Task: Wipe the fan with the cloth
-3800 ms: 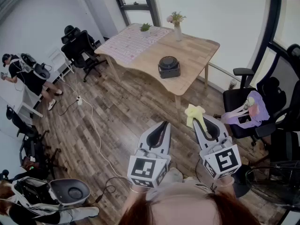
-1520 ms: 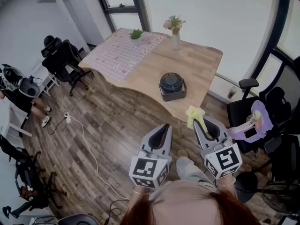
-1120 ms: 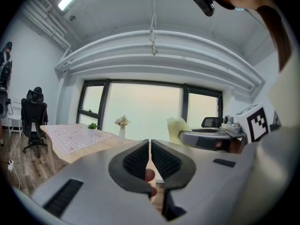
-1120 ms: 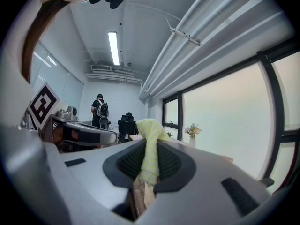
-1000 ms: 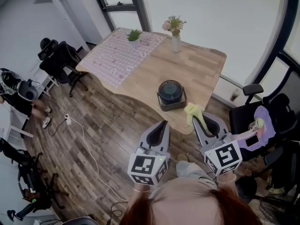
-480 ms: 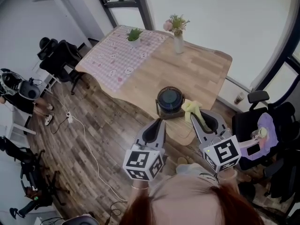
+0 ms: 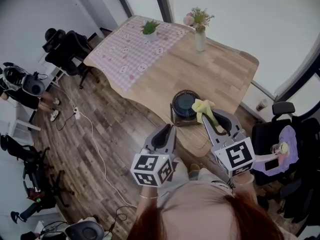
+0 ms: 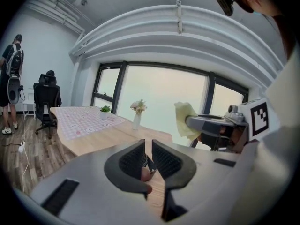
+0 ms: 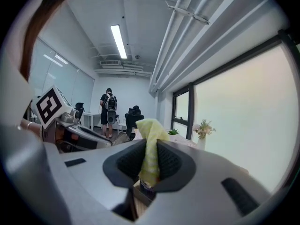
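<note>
A small black round fan (image 7: 184,105) stands near the front edge of the wooden table (image 7: 235,74). My right gripper (image 7: 206,115) is shut on a yellow cloth (image 7: 202,107), which hangs over the fan's right side; the same cloth (image 9: 151,149) sticks up between its jaws in the right gripper view. My left gripper (image 7: 168,129) hovers just short of the table edge, below and left of the fan, jaws nearly together with nothing between them (image 8: 147,158). The yellow cloth (image 8: 186,120) also shows at the right of the left gripper view.
A pink patterned runner (image 7: 135,46), a small potted plant (image 7: 150,27) and a vase of flowers (image 7: 199,26) sit at the table's far end. Black office chairs stand at left (image 7: 67,46) and right (image 7: 280,134). A person (image 7: 20,86) stands far left; a cable (image 7: 97,149) crosses the floor.
Both grippers have closed in on the table: the fan now sits right at the right gripper's tip, and the cloth overlaps it. The left gripper has come up to the table edge.
</note>
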Motion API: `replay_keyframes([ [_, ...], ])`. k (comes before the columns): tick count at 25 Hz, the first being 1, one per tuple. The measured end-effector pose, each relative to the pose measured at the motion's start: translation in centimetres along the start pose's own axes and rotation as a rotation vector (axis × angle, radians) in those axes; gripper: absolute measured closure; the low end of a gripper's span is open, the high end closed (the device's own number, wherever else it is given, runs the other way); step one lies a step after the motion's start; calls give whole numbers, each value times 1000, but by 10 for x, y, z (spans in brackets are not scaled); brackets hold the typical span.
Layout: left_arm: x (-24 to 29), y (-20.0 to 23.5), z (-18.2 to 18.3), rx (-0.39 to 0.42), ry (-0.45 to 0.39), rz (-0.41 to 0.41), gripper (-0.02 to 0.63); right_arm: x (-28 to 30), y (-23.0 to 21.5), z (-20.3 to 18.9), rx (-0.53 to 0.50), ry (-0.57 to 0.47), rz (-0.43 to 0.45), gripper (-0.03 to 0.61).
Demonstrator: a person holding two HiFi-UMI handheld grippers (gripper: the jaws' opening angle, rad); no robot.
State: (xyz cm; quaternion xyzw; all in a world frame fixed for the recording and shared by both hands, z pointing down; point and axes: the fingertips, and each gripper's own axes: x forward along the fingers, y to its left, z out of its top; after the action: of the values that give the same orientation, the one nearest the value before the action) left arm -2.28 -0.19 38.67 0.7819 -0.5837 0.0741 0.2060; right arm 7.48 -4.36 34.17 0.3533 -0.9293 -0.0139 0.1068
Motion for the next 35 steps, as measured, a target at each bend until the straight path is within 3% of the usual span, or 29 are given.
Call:
replay_keyframes([
  [8, 26, 39, -8, -24, 69, -25, 541, 48, -5, -11, -114, 78, 18, 525],
  [12, 44, 60, -11, -29, 112, -39, 541, 73, -9, -25, -122, 129, 20, 525],
  [21, 83, 102, -37, -134, 255, -106, 532, 124, -26, -59, -144, 235, 5, 525],
  [35, 132, 136, -93, -164, 487, -165, 500, 181, -54, -119, -143, 399, 11, 524],
])
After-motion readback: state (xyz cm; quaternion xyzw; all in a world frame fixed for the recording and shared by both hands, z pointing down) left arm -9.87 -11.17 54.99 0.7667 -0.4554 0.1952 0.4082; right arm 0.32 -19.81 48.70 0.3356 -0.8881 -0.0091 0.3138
